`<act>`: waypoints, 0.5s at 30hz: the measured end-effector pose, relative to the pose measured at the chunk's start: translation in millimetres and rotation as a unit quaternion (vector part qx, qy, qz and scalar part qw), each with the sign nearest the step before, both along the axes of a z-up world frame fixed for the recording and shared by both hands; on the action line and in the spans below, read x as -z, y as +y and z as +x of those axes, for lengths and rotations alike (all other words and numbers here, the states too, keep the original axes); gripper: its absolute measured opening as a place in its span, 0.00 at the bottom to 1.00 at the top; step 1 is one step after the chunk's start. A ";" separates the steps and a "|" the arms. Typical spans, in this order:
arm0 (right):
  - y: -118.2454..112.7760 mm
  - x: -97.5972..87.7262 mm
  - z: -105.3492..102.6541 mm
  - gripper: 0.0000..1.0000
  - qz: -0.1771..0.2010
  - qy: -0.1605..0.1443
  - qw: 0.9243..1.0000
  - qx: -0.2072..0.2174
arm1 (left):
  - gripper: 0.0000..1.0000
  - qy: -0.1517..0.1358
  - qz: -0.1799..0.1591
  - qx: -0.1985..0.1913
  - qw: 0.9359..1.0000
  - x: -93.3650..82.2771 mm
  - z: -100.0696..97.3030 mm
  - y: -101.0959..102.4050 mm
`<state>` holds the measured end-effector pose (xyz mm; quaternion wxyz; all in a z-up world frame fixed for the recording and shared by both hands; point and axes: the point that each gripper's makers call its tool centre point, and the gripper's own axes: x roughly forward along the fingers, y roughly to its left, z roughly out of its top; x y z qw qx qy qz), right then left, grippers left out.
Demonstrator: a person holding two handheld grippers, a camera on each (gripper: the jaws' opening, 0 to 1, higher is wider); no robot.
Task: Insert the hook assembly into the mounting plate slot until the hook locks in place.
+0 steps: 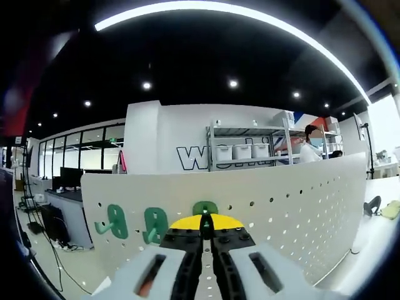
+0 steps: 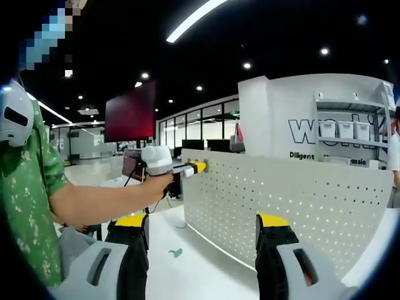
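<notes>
Pinching a green hook point(image 1: 205, 208) at the pegboard point(image 1: 281, 212), left gripper point(image 1: 206, 232) jaws clenched on it; right gripper point(image 2: 203, 234) jaws spread, nothing between.

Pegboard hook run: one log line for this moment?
left hand-held gripper: shut on green hook, at pegboard | right hand-held gripper: open | spare hook: on table

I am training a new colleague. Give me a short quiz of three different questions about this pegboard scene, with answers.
1. True or false: the right gripper has its jaws wide apart.
2. How many green hooks are on the pegboard in the left gripper view?
3. What lies on the white table: A) a green hook, B) a red cup?

Key: 1 true. 2 three. 3 A.
</notes>
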<state>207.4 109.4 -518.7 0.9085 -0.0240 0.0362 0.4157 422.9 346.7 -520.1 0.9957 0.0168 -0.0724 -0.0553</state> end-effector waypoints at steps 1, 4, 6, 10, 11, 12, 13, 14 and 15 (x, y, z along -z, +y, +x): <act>0.0 -0.2 0.0 0.71 0.000 0.000 1.000 0.000 | 0.03 0.000 0.002 -0.001 1.000 0.1 0.0 0.2; -0.3 -0.2 0.4 0.71 0.001 0.000 1.000 0.000 | 0.03 0.000 0.018 -0.005 1.000 0.8 0.1 -0.1; -0.3 -0.3 0.7 0.71 0.001 0.000 1.000 0.000 | 0.03 0.000 0.024 -0.006 1.000 1.3 0.2 -0.4; -0.5 -0.5 1.3 0.71 0.002 0.000 1.000 0.001 | 0.03 0.000 0.031 -0.007 0.999 1.2 1.0 -0.2; -0.5 -0.4 1.3 0.71 0.002 0.000 1.000 0.001 | 0.03 -0.001 0.035 -0.008 0.999 1.2 0.9 -0.5; -0.5 -0.2 1.3 0.71 0.002 0.001 1.000 0.001 | 0.03 -0.001 0.036 -0.008 0.999 1.3 1.0 -0.4; -0.5 0.1 1.3 0.71 0.002 0.001 1.000 0.001 | 0.03 -0.001 0.034 -0.007 0.999 1.3 1.1 0.0; -0.7 0.3 1.3 0.71 0.001 0.001 1.000 0.001 | 0.03 -0.001 0.034 -0.007 0.999 1.2 1.3 0.1; -0.6 0.3 1.3 0.71 0.001 0.001 1.000 0.001 | 0.03 -0.001 0.036 -0.008 0.999 1.1 1.4 0.0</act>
